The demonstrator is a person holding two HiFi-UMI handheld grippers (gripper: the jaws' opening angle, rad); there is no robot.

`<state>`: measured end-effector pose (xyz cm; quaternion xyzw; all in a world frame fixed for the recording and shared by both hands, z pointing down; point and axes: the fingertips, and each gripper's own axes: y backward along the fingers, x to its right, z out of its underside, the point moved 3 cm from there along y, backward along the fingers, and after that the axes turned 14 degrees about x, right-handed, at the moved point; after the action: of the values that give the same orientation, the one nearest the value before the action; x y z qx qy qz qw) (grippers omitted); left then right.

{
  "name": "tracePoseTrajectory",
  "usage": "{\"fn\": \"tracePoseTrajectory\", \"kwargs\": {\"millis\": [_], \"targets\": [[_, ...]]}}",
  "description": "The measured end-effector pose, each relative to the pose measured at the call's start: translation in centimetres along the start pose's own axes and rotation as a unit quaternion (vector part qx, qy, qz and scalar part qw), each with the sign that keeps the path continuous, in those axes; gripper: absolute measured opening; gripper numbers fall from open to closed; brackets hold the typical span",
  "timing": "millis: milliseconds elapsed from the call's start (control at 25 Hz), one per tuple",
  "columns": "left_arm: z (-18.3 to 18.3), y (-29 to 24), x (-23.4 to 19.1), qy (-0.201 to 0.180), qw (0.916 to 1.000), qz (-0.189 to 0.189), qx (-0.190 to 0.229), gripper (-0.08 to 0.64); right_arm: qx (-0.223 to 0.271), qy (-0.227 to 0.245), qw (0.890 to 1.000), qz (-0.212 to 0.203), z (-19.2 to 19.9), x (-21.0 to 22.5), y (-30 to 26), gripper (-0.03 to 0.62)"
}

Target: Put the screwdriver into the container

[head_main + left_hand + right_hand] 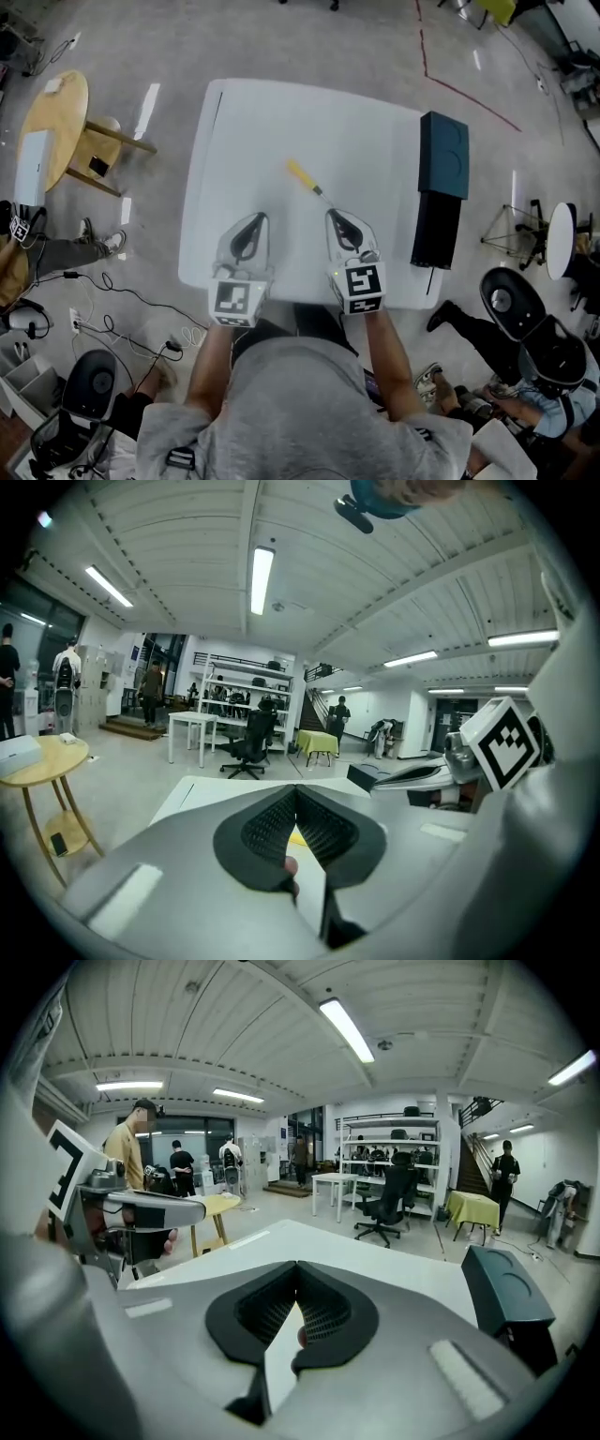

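Ribbed black right gripper (296,1267), closed, beside slim yellow-handled screwdriver (310,184).

A screwdriver (305,177) with a bright yellow handle and a thin metal shaft lies flat on the white surface (244,141), near its middle. It rests on a slant: the handle points toward the far left and the tip toward the near right. Nothing touches it.

The container (444,155) is a dark teal, box-like case at the right edge of the same surface, well apart from the screwdriver. Its top shows a faint round shape. A long black part adjoins it on the near side. Whether the container stands open cannot be made out.
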<state>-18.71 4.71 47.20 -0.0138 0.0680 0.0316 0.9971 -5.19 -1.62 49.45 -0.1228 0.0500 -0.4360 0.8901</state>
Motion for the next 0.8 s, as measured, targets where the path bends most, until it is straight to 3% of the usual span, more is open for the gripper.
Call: {"fn": "tracePoseTrajectory", "kwargs": {"millis": [400, 800], "targets": [[5.1, -2.6, -1.4, 0.014, 0.9990, -0.021, -0.038, 0.012, -0.063, -0.001, 0.997, -0.044, 4.9, 1.4, -4.8, 0.003], [7.6, -4.8, -3.7, 0.026, 0.9972, -0.023, -0.066, 0.012, -0.102, 0.018, 0.993, -0.057, 6.7, 2.2, -9.6, 0.005]]}}
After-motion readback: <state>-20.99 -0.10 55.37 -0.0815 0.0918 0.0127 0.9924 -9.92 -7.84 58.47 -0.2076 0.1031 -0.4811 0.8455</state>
